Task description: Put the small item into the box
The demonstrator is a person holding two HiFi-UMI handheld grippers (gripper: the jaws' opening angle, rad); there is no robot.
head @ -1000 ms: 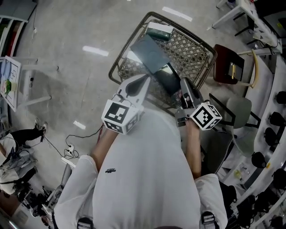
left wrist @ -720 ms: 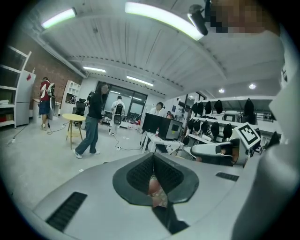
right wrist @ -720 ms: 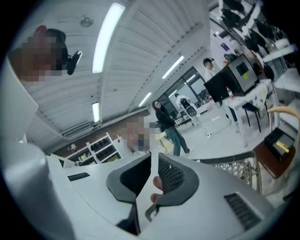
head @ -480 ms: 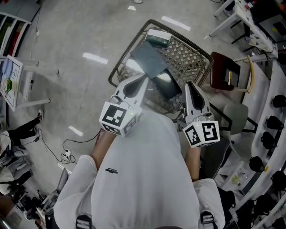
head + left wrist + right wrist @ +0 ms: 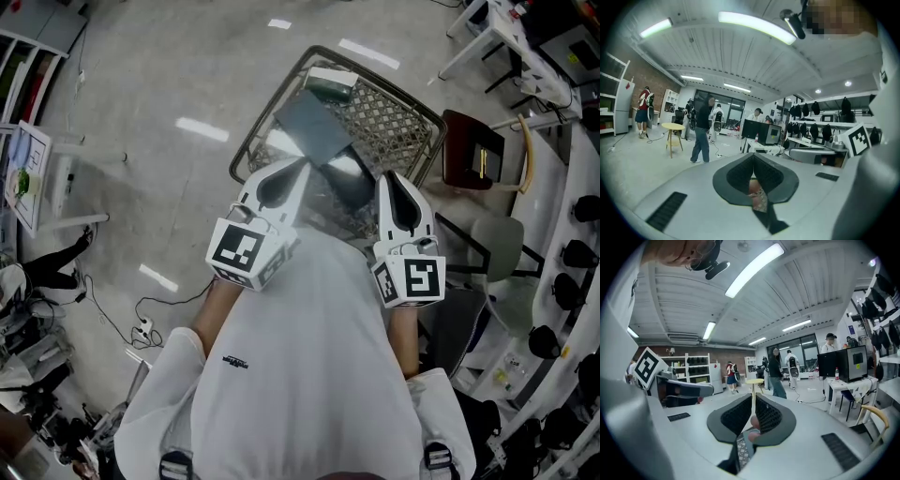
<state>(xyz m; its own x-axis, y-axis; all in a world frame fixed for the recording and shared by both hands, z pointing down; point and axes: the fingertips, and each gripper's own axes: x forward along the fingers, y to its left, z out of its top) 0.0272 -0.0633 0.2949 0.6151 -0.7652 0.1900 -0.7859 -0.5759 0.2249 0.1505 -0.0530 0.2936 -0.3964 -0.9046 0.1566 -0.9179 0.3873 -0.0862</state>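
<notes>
left gripper [image 5: 301,165] and right gripper [image 5: 392,180] sit at my chest, jaws closed tip to tip. box [image 5: 328,82] lies in the wire basket [image 5: 427,109], far end; i can't pick out the small item.

Grey concrete flr [image 5: 141,84], o/h strip lights [image 5: 754,26], yellow stool [image 5: 674,127], brick wall [image 5: 644,75].

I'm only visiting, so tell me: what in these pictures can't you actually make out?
- Small item: none identifiable. In the head view the left tool and right tool cover part of the wire basket, and its contents are too small.
- Pale box at the basket's far end, head view: too small to tell if open.
- Left gripper view: pinkish patterned bit low between the jaws, too blurred to name.
</notes>
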